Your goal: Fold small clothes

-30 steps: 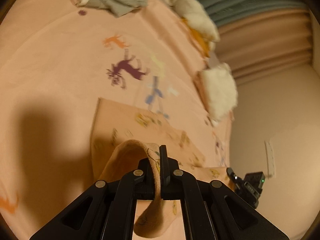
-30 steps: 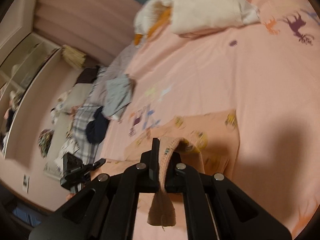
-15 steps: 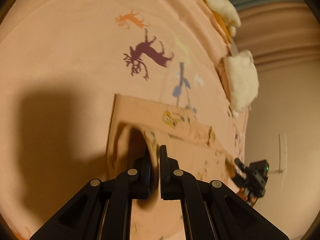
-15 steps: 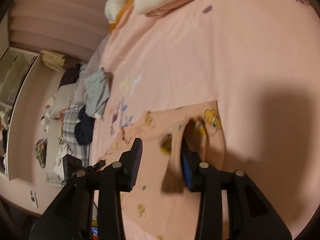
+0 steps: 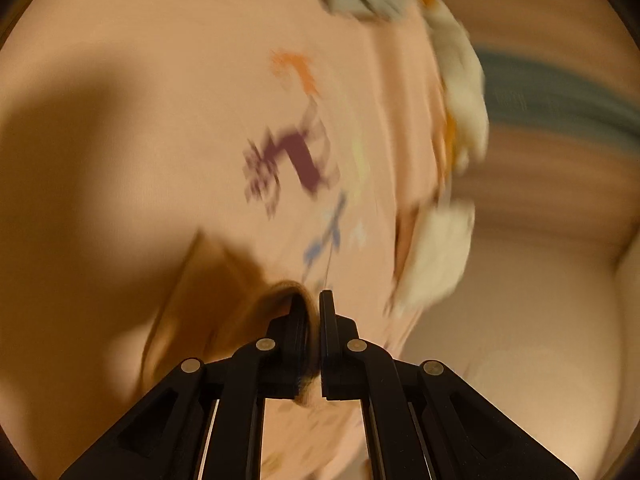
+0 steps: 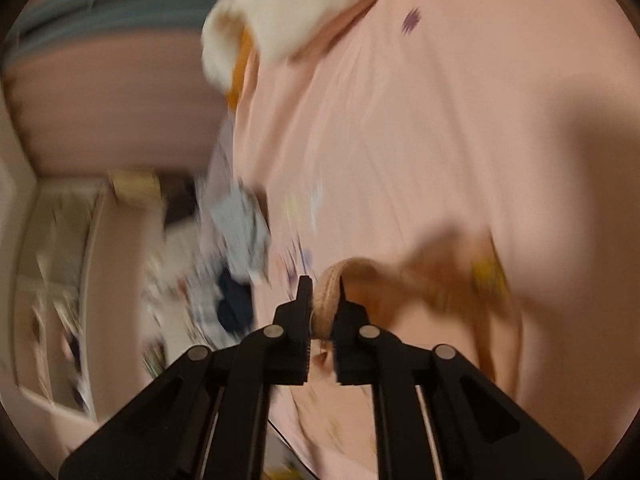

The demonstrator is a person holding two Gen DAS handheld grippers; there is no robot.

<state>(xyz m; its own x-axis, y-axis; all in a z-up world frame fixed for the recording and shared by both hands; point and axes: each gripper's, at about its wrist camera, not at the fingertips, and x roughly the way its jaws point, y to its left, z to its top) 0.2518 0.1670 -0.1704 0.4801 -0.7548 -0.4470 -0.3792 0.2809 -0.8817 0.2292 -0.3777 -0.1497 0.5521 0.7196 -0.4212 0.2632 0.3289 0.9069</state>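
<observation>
Peach bedsheet with animal prints carries the small garment; left gripper has its fingers clamped on one edge, while right gripper is closing on the ribbed hem, apparently so both corners lift together for the fold.

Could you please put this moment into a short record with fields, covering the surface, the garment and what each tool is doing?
surface: pink bedsheet with printed animal figures
garment: small peach garment with yellow prints, lying on the sheet
left tool: shut on a fold of the garment
right tool: jaws closing, ribbed edge of the garment between them
other laundry: white fleece at the far end; heap of mixed clothes beside the bed
image quality: both views motion-blurred
</observation>
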